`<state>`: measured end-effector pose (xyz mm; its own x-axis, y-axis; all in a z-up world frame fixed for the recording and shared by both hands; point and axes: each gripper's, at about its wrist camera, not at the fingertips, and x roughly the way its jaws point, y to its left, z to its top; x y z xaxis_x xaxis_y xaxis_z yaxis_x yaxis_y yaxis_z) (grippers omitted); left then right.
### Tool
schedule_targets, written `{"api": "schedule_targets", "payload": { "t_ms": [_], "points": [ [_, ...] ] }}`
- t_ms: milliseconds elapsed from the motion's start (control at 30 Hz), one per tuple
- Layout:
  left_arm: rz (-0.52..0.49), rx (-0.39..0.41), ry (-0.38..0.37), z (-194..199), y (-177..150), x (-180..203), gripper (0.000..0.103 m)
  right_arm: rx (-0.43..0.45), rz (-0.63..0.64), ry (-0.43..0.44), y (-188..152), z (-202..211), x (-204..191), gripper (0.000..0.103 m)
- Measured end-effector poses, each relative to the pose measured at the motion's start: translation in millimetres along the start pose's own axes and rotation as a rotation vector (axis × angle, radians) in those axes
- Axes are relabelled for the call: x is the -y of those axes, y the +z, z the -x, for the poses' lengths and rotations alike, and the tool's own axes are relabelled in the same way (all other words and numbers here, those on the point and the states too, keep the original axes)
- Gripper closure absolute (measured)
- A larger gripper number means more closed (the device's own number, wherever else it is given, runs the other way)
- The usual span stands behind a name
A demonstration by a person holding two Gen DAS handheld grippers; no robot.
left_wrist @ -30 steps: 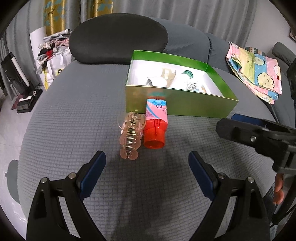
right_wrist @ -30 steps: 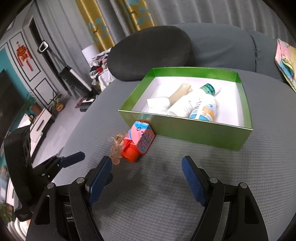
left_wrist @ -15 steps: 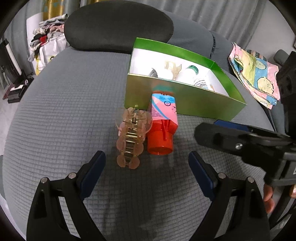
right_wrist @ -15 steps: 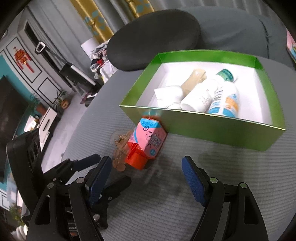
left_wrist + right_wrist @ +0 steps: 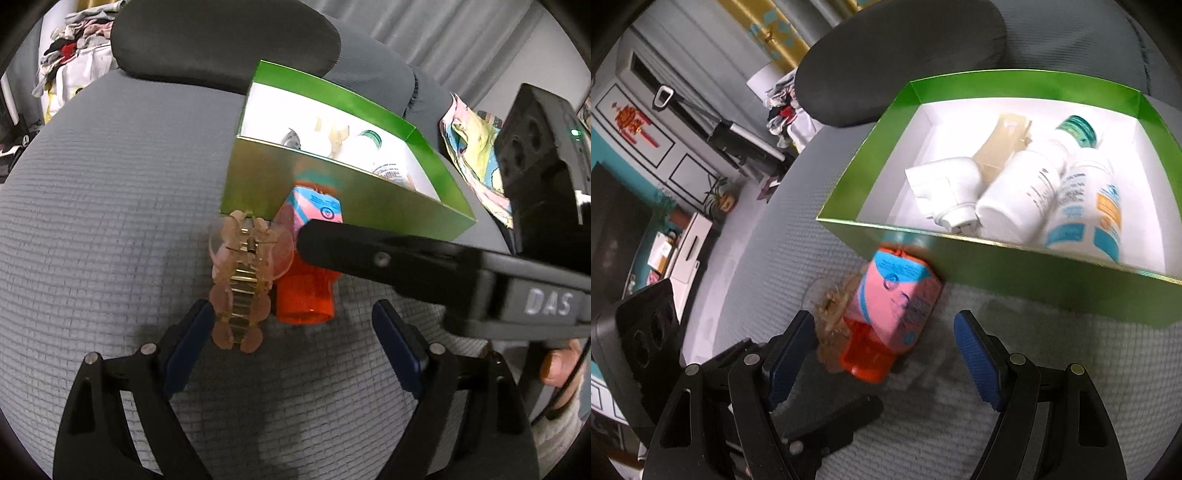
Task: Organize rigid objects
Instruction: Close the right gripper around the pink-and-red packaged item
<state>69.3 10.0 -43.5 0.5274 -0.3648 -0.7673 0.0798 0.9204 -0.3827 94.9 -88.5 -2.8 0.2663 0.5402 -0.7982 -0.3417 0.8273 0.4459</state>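
Note:
A pink-and-blue tube with a red cap (image 5: 308, 273) (image 5: 892, 317) lies on the grey cushion against the front wall of a green box (image 5: 332, 192) (image 5: 1027, 269). A translucent pink hair claw (image 5: 242, 291) (image 5: 831, 314) lies beside it on the left. My left gripper (image 5: 291, 343) is open, just in front of both. My right gripper (image 5: 886, 350) is open and straddles the tube's red cap; one of its fingers (image 5: 369, 251) crosses over the tube in the left wrist view. The box holds white bottles (image 5: 1052, 195).
A black headrest cushion (image 5: 221, 40) stands behind the box. A patterned cloth (image 5: 476, 147) lies at the right. Piled laundry (image 5: 74, 48) and furniture lie beyond the cushion's left edge.
Both grippers have moved forward toward the tube and hair claw. The right gripper has come in over the tube from the right. The objects have not moved.

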Motion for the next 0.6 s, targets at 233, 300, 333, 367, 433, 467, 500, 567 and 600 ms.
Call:
{"api": "schedule_targets", "payload": {
  "t_ms": [233, 300, 333, 367, 433, 467, 500, 567, 600],
  "points": [
    [-0.012, 0.047, -0.008, 24.8, -12.6, 2.8, 0.017, -0.005, -0.009, 0.019, 4.4, -4.1, 6.1, 0.024],
    [-0.025, 0.052, -0.032, 28.1, -12.4, 9.4, 0.017, -0.008, -0.015, 0.018, 5.5, -5.4, 9.6, 0.024],
    [-0.039, 0.054, -0.048, 28.9, -11.1, 14.1, 0.017, -0.008, -0.018, 0.015, 5.9, -5.7, 11.1, 0.024],
    [-0.051, 0.054, -0.064, 28.8, -10.0, 17.3, 0.017, -0.009, -0.023, 0.012, 6.9, -6.4, 12.5, 0.024],
    [-0.067, 0.049, -0.071, 24.6, -6.9, 22.8, 0.017, -0.01, -0.03, 0.016, 7.9, -6.4, 13.8, 0.024],
    [-0.064, 0.042, -0.082, 21.6, -5.3, 22.4, 0.018, -0.013, -0.031, 0.022, 8.4, -6.5, 14.2, 0.024],
    [-0.052, 0.033, -0.097, 18.5, -4.3, 21.1, 0.021, -0.017, -0.036, 0.028, 9.2, -6.9, 15.0, 0.024],
    [-0.042, 0.023, -0.096, 11.8, -0.9, 19.2, 0.024, -0.03, -0.04, 0.039, 10.4, -7.8, 16.5, 0.024],
    [-0.038, 0.015, -0.102, 10.3, -0.9, 17.5, 0.027, -0.039, -0.043, 0.047, 11.5, -9.1, 16.7, 0.024]
  ]
}}
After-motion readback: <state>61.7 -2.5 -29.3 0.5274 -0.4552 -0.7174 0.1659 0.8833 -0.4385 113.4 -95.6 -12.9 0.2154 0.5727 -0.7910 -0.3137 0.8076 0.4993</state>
